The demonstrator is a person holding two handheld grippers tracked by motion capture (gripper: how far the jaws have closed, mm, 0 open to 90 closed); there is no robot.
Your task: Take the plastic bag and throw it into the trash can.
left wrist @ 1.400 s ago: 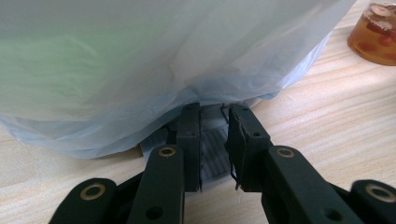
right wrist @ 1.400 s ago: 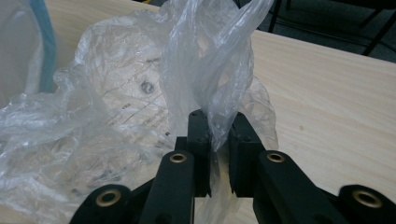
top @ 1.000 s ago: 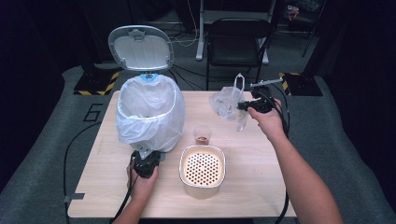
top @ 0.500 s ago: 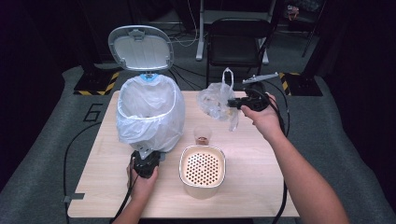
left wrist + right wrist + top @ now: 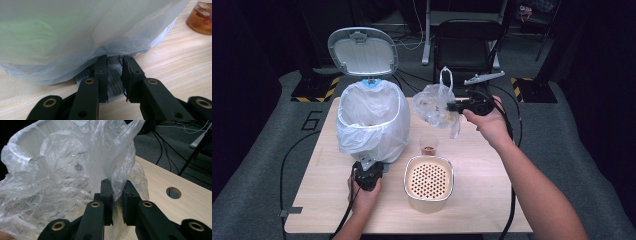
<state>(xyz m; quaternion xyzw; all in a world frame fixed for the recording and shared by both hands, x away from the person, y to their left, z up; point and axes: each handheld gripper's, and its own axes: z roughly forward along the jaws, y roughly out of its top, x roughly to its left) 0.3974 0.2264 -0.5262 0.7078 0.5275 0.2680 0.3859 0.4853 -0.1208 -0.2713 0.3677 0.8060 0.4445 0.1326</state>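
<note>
The crumpled clear plastic bag (image 5: 435, 106) hangs off the table, pinched by its gathered neck between the pressed-together jaws of the right gripper (image 5: 451, 106); in the right gripper view the film (image 5: 75, 182) bunches up and to the left of the jaws, with some dark scraps showing through it. Just beyond the bag, on its far side from the gripper, stands the round bin lined with a pale blue-white plastic liner (image 5: 373, 119), its grey oval lid (image 5: 362, 50) tipped up and open. Below the bag sit a small clear cup of amber liquid (image 5: 428, 144) and, nearer the person, a cream rounded container with a perforated top (image 5: 429, 181) on the light wooden table (image 5: 492, 200).

The left gripper (image 5: 368, 174) is at the bin's near foot, jaws drawn close on the ribbed grey base (image 5: 115, 80) under the liner's hem, apparently steadying it.

The step in hand looks like carrying the bag to the bin's mouth. To do it well, the pinch should stay firm on the neck, the bag should clear the liner's rim before it is lowered, and it should hang centred over the opening before release, so nothing snags the liner or knocks the cup.
</note>
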